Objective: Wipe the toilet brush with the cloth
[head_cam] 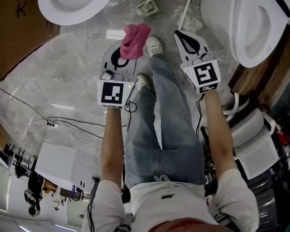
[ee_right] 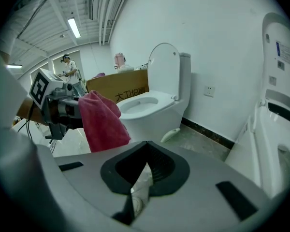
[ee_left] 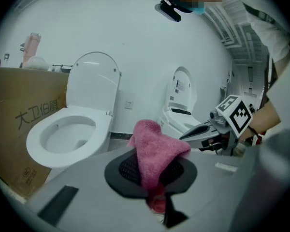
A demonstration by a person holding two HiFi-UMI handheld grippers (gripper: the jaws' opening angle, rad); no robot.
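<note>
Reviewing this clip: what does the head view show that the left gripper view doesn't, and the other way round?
Only the head view: the person's jeans and shoes, cables on the floor, and a white long-handled item on the floor by the second toilet, possibly the brush. Only the left gripper view: the raised lid of the first toilet and a wall socket. Both: the pink cloth clamped in the left gripper, the right gripper with jaws together, the cardboard box and both toilets.

Grey marble floor (head_cam: 77, 57), white toilet (head_cam: 75, 1) left, another (head_cam: 251, 23) right, cardboard box (head_cam: 14, 28), toilet brush (head_cam: 151, 3), black cables (head_cam: 63, 124)
</note>
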